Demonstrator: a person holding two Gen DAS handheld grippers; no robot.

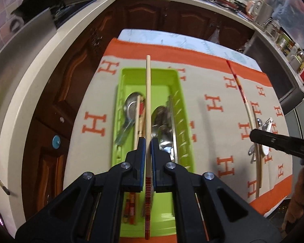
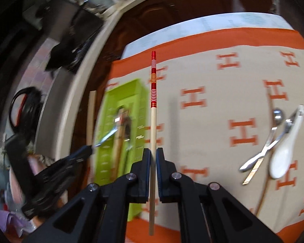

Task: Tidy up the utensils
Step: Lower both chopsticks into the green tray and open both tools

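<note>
1. Your left tool (image 1: 148, 141) was clamped on a pale wooden chopstick with a red-and-gold banded end (image 1: 148, 109). You held it lengthwise over the lime-green plastic utensil tray (image 1: 125, 75), plain tip towards 12 o'clock and banded end back past the pads. I judge that you lined it up with the tray's long axis so it could drop in parallel to what already lay there.

2. Your right tool (image 2: 153, 154) was closed on a second matching wooden chopstick (image 2: 153, 121), banded end pointing to 12 o'clock. It hung above the beige cloth with orange H letters (image 2: 208, 141) on the table, with the tray off at 9 o'clock. It probably waited its turn while the left delivered.

3. In the left wrist view the tray held a steel spoon (image 1: 131, 105) at its left, banded chopsticks (image 1: 138, 121) beside that, and a larger steel spoon (image 1: 162, 125) towards the right wall. All ran lengthwise. The near end of the tray was hidden behind the tool.

4. Outside the tray, at 3 o'clock in the right wrist view, lay two crossed metal spoons (image 2: 273, 137) and a white ceramic soup spoon (image 2: 283, 154), touching one another, with one more loose chopstick (image 2: 270, 101) running beneath them. By my judgement the sorting was partly done.
</note>
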